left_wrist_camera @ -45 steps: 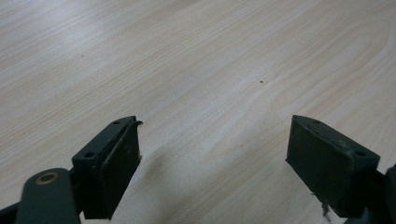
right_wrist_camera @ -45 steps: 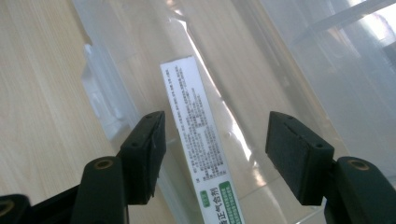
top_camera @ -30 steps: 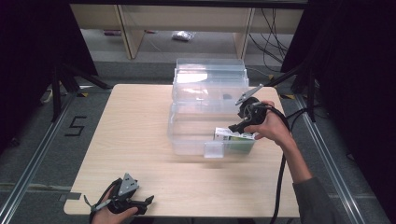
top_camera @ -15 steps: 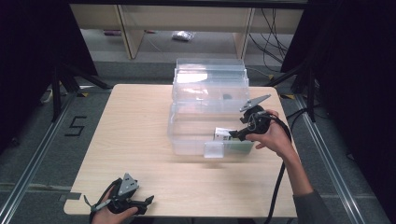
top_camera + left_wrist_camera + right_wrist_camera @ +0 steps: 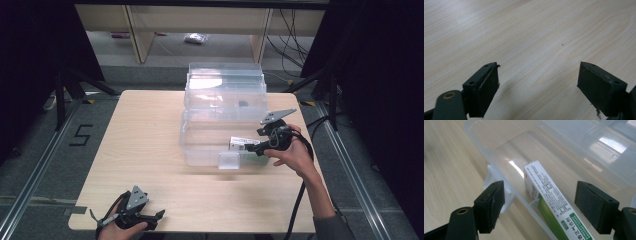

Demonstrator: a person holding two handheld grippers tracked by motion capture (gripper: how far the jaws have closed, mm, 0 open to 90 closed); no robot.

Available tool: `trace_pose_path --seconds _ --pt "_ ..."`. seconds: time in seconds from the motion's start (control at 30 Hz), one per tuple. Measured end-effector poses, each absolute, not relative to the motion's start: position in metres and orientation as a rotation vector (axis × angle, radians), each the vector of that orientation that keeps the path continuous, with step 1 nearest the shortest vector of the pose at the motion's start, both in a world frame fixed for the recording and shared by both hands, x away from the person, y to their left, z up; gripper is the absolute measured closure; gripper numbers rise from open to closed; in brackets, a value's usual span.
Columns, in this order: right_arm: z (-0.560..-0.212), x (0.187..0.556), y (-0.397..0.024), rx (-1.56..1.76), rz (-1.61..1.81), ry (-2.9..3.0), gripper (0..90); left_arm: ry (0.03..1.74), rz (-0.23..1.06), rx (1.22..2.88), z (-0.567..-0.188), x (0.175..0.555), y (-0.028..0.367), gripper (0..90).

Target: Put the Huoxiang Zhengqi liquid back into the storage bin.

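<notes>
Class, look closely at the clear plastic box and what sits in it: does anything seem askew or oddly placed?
The white and green carton lies propped aslant on the near rim of the clear box, not flat on its floor. The right claw, its jaws just opened, straddles it without pressing. Nothing looks spilled or damaged.

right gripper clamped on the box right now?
No, in the right gripper view the right gripper jaws stand apart from the white-green box lying in the clear bin.

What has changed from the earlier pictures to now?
The right gripper has let go of the box: its jaws have just been opening, and the box now lies inside the clear bin. The hand drew slightly nearer. The left gripper stayed put, open.
</notes>
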State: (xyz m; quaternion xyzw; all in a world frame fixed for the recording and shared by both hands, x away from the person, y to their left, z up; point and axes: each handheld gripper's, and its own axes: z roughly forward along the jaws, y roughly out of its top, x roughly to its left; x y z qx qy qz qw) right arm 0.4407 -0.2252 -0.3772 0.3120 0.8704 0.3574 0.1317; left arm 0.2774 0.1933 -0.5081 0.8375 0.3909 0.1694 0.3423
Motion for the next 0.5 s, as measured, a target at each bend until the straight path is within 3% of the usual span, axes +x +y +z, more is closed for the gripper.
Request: trace_pose_path --seconds 0.5 --pt "-0.377 0.419 -0.235 0.952 1.055 2.509 23.8 1.010 0.435 2.180 -0.507 0.276 0.193 16.6"
